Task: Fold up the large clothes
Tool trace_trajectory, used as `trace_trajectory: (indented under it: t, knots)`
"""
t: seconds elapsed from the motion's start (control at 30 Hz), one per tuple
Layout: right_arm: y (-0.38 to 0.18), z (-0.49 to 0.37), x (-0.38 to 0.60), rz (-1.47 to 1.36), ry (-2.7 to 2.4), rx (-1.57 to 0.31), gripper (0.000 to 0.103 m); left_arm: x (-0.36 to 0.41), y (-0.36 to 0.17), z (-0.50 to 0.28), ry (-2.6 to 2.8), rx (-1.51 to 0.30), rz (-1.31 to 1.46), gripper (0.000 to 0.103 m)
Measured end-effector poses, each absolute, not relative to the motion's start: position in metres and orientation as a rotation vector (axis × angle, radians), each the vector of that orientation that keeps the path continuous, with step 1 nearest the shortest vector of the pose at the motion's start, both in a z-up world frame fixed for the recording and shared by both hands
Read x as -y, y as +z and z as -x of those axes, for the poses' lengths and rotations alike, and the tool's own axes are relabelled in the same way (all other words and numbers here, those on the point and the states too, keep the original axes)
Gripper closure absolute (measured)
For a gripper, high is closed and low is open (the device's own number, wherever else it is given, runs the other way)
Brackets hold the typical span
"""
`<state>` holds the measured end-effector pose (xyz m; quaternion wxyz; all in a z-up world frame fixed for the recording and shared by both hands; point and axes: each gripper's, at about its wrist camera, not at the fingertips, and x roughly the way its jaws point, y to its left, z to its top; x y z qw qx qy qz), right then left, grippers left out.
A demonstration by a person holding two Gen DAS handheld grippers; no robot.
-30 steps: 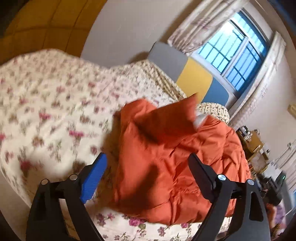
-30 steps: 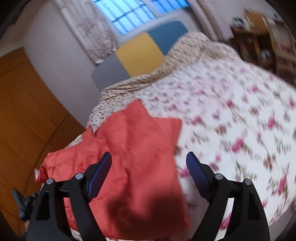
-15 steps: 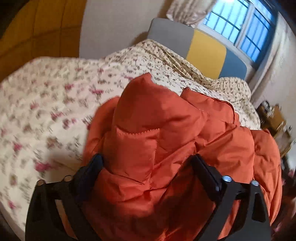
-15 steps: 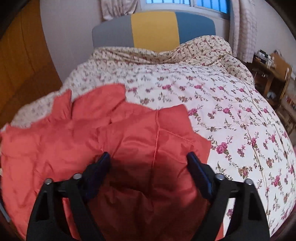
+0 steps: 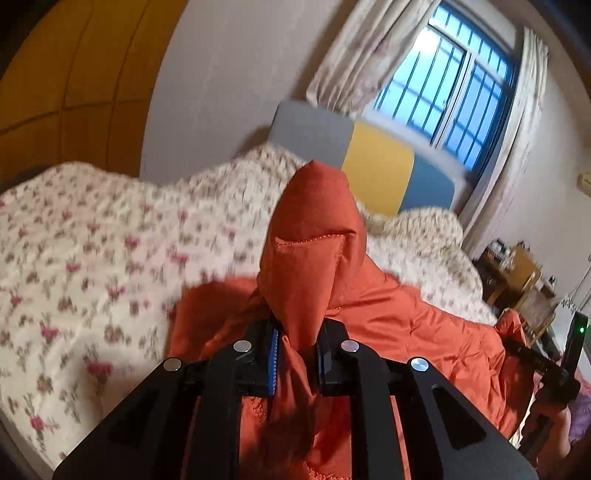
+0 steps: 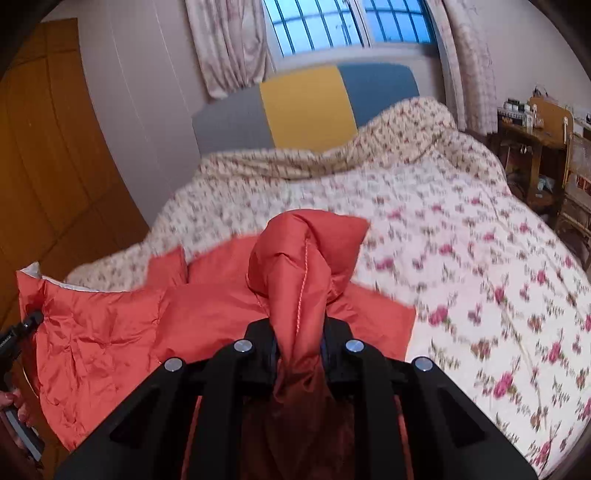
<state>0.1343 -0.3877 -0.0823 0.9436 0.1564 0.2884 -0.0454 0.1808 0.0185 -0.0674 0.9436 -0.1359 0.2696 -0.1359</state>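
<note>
Both grippers, left (image 5: 298, 360) and right (image 6: 298, 356), have clamped bunched folds of the jacket (image 5: 406, 325) on the bed (image 5: 92, 240).

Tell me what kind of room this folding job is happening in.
A bedroom, most likely at home: a bed under a floral quilt, a padded headboard against the wall, and a curtained window behind it.

There are no words, numbers, brand names or signs that can be read in either view. The small things on the wooden shelf (image 6: 532, 110) by the window are too tiny and blurry to show any labels.
</note>
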Motion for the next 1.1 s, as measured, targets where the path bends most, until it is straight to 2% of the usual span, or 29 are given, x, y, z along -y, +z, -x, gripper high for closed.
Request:
trace_trajectory:
  t: [0.27, 0.57, 0.63, 0.87, 1.1]
  knots:
    - [-0.064, -0.193, 0.394, -0.313, -0.101, -0.533, 0.088, -0.014, -0.042, -0.231, -0.199, -0.471, 0.291, 0.088]
    - [-0.119, -0.267, 0.395, -0.257, -0.129, -0.648, 0.086, 0.007, -0.085, -0.297, -0.054, -0.521, 0.186, 0.088]
    - [-0.131, -0.276, 0.397, -0.263, -0.134, -0.674, 0.084, 0.007, -0.099, -0.305, -0.035, -0.547, 0.175, 0.088]
    - [-0.17, -0.296, 0.406, -0.313, -0.141, -0.763, 0.066, 0.003, -0.143, -0.325, -0.01, -0.647, 0.179, 0.088]
    - [-0.192, -0.309, 0.407, -0.318, -0.155, -0.801, 0.059, -0.003, -0.169, -0.338, -0.038, -0.72, 0.246, 0.073]
